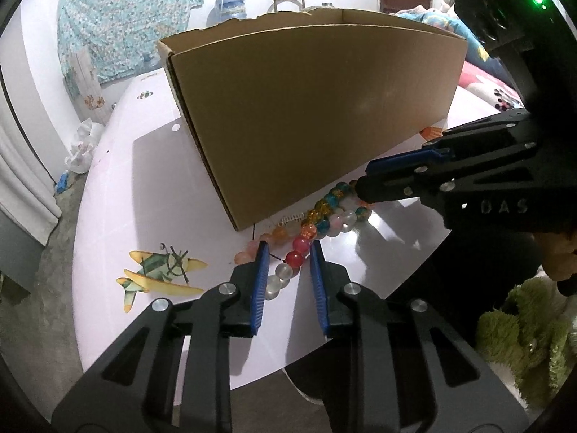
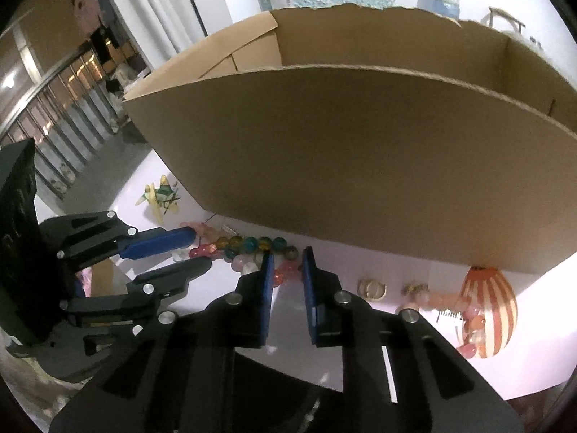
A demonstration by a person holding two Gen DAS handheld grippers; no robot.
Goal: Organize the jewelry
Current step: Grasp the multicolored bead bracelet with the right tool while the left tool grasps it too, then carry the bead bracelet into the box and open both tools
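A strand of big glass beads (image 1: 321, 216), red, amber, teal and milky white, lies on the white table (image 1: 151, 180) against the front of an open cardboard box (image 1: 317, 108). My left gripper (image 1: 288, 252) straddles a red bead (image 1: 294, 258); a gap shows beside the bead, so it is open. From the right my right gripper (image 1: 360, 178) reaches the strand's far end. In the right wrist view my right gripper (image 2: 287, 263) is shut on pink beads (image 2: 285, 276) of the bead strand (image 2: 249, 243). The left gripper (image 2: 200, 249) sits at the left, and the box (image 2: 360, 162) fills the back.
More jewellery lies to the right: gold hoops (image 2: 371, 288), a small dangly piece (image 2: 414, 288) and pink beads (image 2: 472, 321) on a striped balloon sticker (image 2: 487, 306). A plane sticker (image 1: 158, 274) marks the table's left. A green furry thing (image 1: 523, 324) lies past the near edge.
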